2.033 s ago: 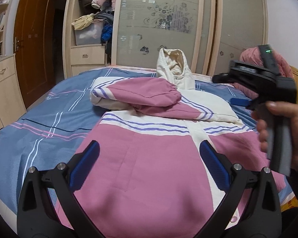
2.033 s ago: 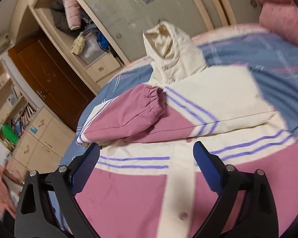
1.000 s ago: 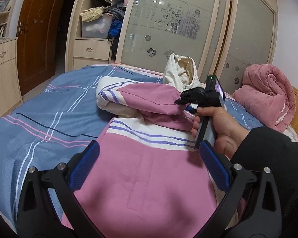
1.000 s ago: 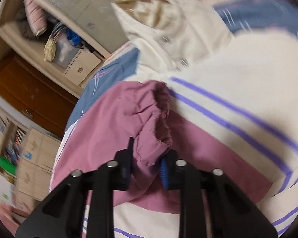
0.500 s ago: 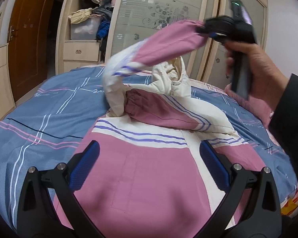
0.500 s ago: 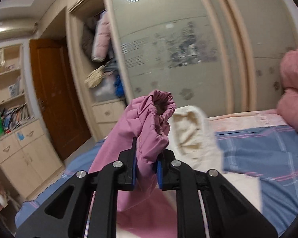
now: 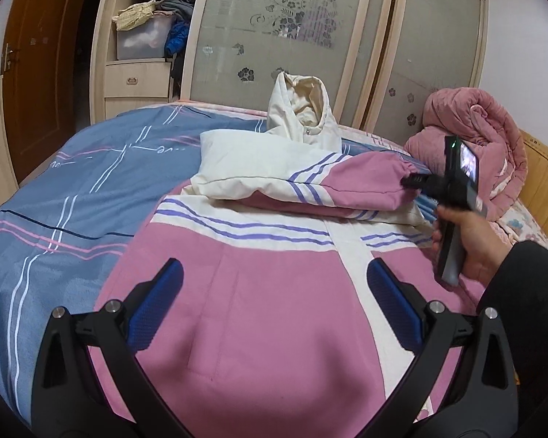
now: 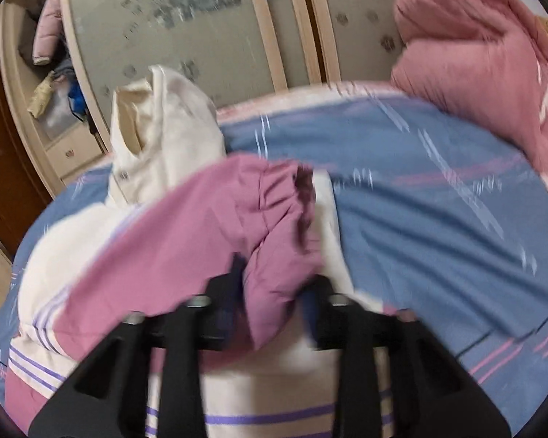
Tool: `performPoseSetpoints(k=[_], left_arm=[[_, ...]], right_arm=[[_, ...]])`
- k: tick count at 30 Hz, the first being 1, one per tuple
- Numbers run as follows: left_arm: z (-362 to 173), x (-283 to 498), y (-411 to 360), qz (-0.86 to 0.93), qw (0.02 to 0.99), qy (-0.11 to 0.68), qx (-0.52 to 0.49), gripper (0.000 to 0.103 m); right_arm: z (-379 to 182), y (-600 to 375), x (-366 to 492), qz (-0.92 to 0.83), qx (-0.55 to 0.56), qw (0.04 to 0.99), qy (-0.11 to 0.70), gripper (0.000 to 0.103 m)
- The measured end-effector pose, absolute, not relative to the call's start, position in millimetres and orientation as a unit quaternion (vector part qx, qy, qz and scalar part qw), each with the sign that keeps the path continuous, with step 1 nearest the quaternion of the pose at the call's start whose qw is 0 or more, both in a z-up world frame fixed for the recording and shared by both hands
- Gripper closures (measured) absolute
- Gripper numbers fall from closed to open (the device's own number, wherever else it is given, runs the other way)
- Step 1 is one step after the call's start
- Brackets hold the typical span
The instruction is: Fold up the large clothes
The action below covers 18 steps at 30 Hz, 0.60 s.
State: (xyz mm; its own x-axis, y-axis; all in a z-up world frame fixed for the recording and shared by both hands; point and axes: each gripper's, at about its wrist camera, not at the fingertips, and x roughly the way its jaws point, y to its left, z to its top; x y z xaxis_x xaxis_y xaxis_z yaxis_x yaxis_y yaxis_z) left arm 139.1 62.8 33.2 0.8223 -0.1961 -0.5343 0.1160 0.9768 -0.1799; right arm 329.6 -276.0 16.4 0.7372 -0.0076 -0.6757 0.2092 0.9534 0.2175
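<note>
A large pink and cream hooded jacket [image 7: 259, 292] lies on the bed, its cream hood [image 7: 303, 109] standing up at the far end. Its pink sleeve [image 7: 365, 182] now lies folded across the chest toward the right. My right gripper [image 8: 274, 288] is shut on the sleeve's pink cuff [image 8: 274, 241]; it also shows in the left wrist view [image 7: 412, 182] at the sleeve's end. My left gripper [image 7: 274, 306] is open and empty, hovering over the jacket's pink lower body.
The bed has a blue striped cover [image 7: 65, 197]. A rolled pink quilt [image 7: 474, 138] lies at the right by the wooden headboard [image 7: 544, 175]. A wardrobe with frosted sliding doors [image 7: 274, 36] and an open shelf of clothes [image 7: 149, 36] stands behind the bed.
My right gripper closed on the cuff, lifted the sleeve high, then carried it across to the right and lowered it onto the jacket. My left gripper stayed open over the lower body.
</note>
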Motion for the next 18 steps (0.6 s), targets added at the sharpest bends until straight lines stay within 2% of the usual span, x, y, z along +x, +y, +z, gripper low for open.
performPoseSetpoints(k=[2,3,7,11,18], left_arm=[[31.3,138.9,61.3,-0.082,0.951,0.291,-0.066,0.002],[29.3,138.2,59.6,-0.08,0.95,0.295,-0.061,0.002],[24.4,135.6,55.5,-0.075,0.95,0.301,-0.045,0.002],[25.6,121.6,53.6,-0.083,0.948,0.305,-0.035,0.002],[31.9,82.5,55.5,-0.071,0.954,0.291,-0.007,0.002]], right_arm=[[16.7,-275.1,313.1,-0.064,0.147,0.924,0.346,0.025],[21.5,-274.5,301.9,-0.067,0.15,0.929,0.332,0.018],[47.2,-282.9,242.5,-0.059,0.16,0.94,0.296,0.015],[76.7,-270.8,151.3,-0.027,0.156,0.957,0.244,0.001],[90.9,-219.2,8.0,-0.032,0.018,0.982,0.184,0.001]])
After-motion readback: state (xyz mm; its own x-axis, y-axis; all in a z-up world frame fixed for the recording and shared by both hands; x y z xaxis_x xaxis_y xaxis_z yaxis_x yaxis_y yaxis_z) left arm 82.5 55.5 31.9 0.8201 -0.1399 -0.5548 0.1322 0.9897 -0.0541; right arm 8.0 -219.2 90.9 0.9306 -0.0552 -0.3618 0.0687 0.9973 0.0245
